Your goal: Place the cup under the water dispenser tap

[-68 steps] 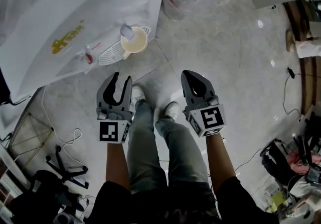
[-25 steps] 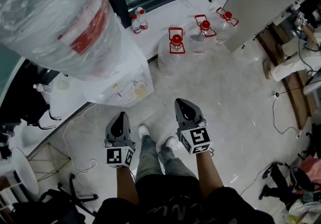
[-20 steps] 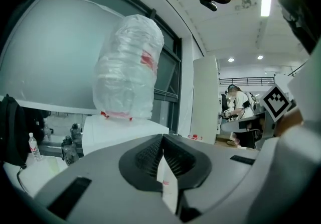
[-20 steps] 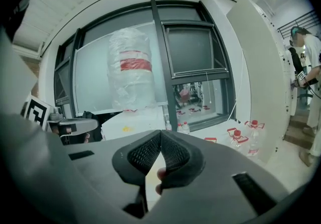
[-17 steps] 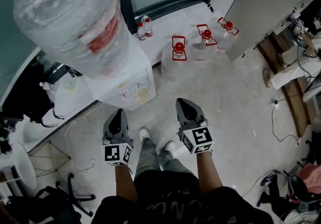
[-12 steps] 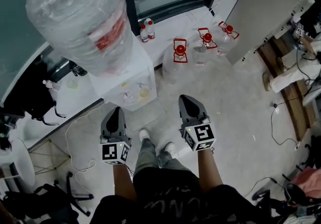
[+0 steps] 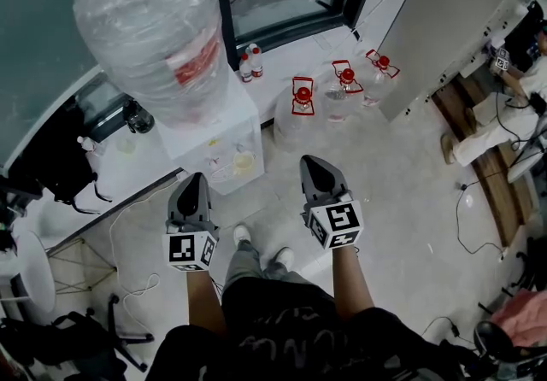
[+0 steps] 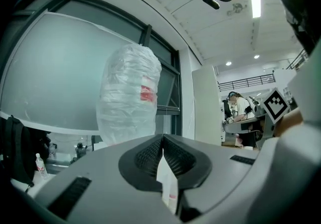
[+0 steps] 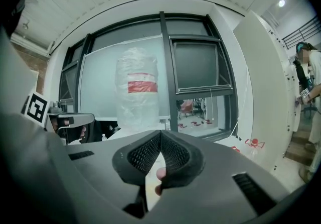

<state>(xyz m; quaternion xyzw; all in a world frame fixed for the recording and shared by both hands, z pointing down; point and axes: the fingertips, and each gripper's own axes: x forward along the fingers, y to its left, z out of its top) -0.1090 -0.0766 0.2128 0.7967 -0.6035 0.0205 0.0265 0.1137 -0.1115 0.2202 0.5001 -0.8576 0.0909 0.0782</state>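
Observation:
A pale cup point(image 7: 244, 162) stands on the drip tray of the white water dispenser point(image 7: 224, 133), below its taps. A big bottle wrapped in clear plastic point(image 7: 158, 29) tops the dispenser; it also shows as the wrapped bottle point(image 8: 129, 97) in the left gripper view and as the wrapped bottle point(image 9: 136, 92) in the right gripper view. My left gripper point(image 7: 196, 177) is shut and empty, held just in front of the dispenser. My right gripper point(image 7: 308, 163) is shut and empty too, to the right of the cup. Neither touches the cup. The left gripper's tips point(image 8: 163, 136) and the right gripper's tips point(image 9: 160, 132) meet.
Three large jugs with red caps point(image 7: 302, 103) stand on the floor behind the dispenser's right side, with small bottles point(image 7: 250, 63) by the dark window. Cables point(image 7: 128, 225) trail on the floor at left. A seated person point(image 7: 479, 136) is at far right. My shoes point(image 7: 242, 236) are below.
Both grippers have risen, staying shut, and the head view has lifted and pulled back, so the whole dispenser and bottle now show. The cup has stayed on the tray.

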